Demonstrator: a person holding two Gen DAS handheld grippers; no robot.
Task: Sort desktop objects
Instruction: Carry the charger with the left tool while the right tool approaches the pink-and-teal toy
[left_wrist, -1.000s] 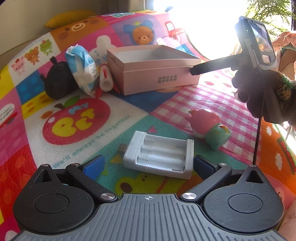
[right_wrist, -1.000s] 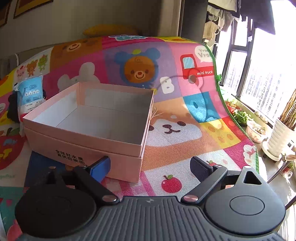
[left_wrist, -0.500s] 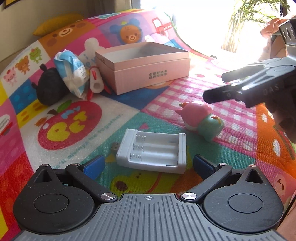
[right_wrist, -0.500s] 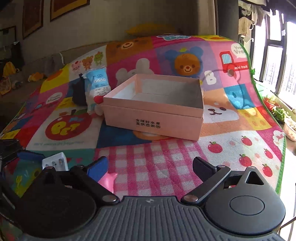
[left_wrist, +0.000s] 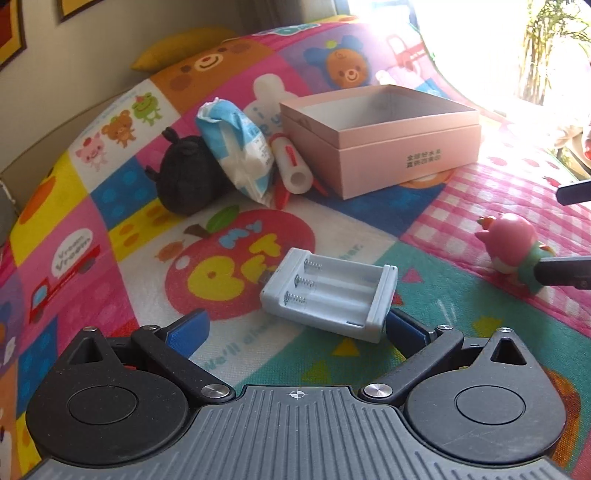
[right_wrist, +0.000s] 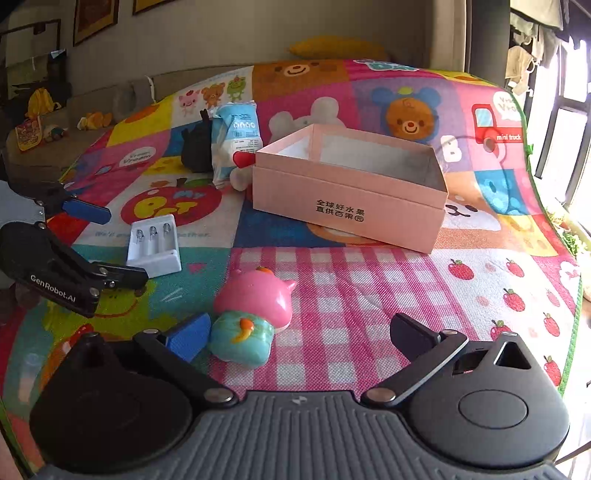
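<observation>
Battery holder (left_wrist: 328, 295) on mat (left_wrist: 110, 206) toward its near edge, between left gripper (left_wrist: 295, 328) jaws, spread apart, right pad touching; likely light, stiff, slick plastic; grip across long sides. Pink toy (right_wrist: 251, 314) beside right gripper (right_wrist: 295, 332), spread too; smooth, rounded; box (right_wrist: 351, 192) empty.

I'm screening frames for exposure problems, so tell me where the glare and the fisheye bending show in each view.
Left wrist view: window light blows out the upper right, washing the mat behind the pink box; the mat's far edge bows into an arc. Right wrist view: exposure is more even, with glare only along the right-hand windows; the mat edge curves there too, while the pink toy and battery holder stay sharp.
</observation>
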